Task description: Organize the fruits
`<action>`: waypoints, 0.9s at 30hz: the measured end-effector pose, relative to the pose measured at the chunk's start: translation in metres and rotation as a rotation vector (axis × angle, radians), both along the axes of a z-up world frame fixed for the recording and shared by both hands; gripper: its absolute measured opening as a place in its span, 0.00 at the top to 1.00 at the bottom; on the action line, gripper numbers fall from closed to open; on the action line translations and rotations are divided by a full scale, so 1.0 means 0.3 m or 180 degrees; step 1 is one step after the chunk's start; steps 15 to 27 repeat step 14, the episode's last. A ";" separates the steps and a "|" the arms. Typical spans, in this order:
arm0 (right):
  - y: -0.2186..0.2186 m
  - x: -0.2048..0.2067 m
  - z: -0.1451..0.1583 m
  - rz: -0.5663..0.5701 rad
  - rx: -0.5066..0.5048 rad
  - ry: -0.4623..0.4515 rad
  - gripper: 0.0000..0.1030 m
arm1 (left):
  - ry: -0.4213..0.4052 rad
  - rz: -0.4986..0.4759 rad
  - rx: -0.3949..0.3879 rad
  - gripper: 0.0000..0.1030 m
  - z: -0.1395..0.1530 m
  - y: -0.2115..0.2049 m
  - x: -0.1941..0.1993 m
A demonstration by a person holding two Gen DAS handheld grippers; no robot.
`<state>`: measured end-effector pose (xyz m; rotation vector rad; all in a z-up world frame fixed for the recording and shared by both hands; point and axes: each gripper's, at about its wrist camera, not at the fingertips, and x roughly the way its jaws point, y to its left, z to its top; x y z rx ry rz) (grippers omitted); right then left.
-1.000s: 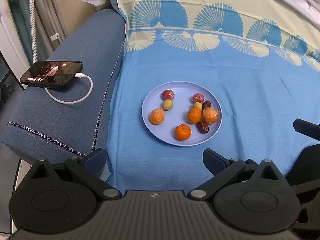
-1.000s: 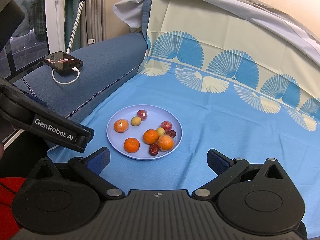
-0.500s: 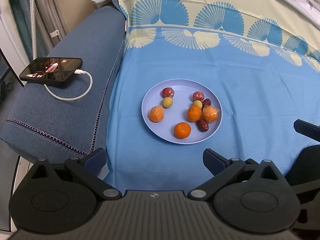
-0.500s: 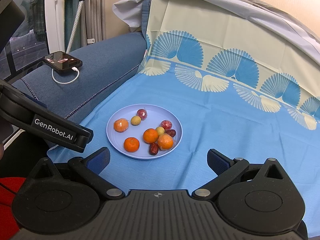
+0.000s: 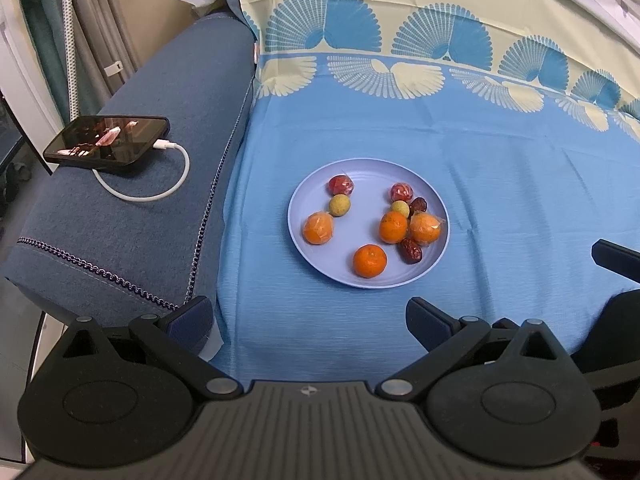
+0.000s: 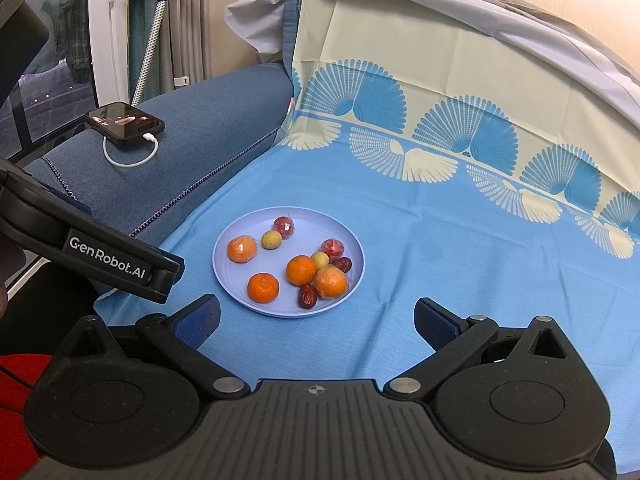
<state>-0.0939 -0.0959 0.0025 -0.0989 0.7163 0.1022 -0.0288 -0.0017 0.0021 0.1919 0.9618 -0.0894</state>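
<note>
A pale blue plate (image 5: 312, 252) (image 6: 224, 272) lies on the blue cloth and holds several fruits: bare oranges (image 5: 369, 261) (image 6: 263, 288), plastic-wrapped oranges (image 5: 318, 228) (image 6: 242, 249), small yellow-green fruits (image 5: 339, 205) (image 6: 271, 239), wrapped red fruits (image 5: 341, 185) (image 6: 283, 226) and dark red dates (image 5: 411, 250) (image 6: 307, 295). My left gripper (image 5: 310, 322) hangs open just short of the plate's near rim, with nothing between its fingers. My right gripper (image 6: 318, 322) is open too, empty, near the plate's near-right side.
A black phone (image 5: 106, 142) (image 6: 124, 122) with a white charging cable (image 5: 160, 188) rests on the blue sofa arm (image 5: 132, 216) to the left. The left gripper's body (image 6: 92, 246) crosses the right wrist view at left. Patterned cloth rises behind the plate.
The left wrist view has shifted slightly; the plate sits a touch higher in it. Both grippers stay open and the fruits have not moved.
</note>
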 end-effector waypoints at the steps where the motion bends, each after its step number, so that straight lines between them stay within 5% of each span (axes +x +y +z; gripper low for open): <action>1: 0.000 0.000 0.000 0.0000 0.0000 -0.0001 0.01 | 0.0001 -0.0002 0.0001 0.00 0.000 0.000 0.000; 27: 0.004 -0.008 -0.007 0.0002 0.0000 0.0008 0.01 | 0.0006 -0.0008 0.0022 0.00 -0.008 -0.002 0.001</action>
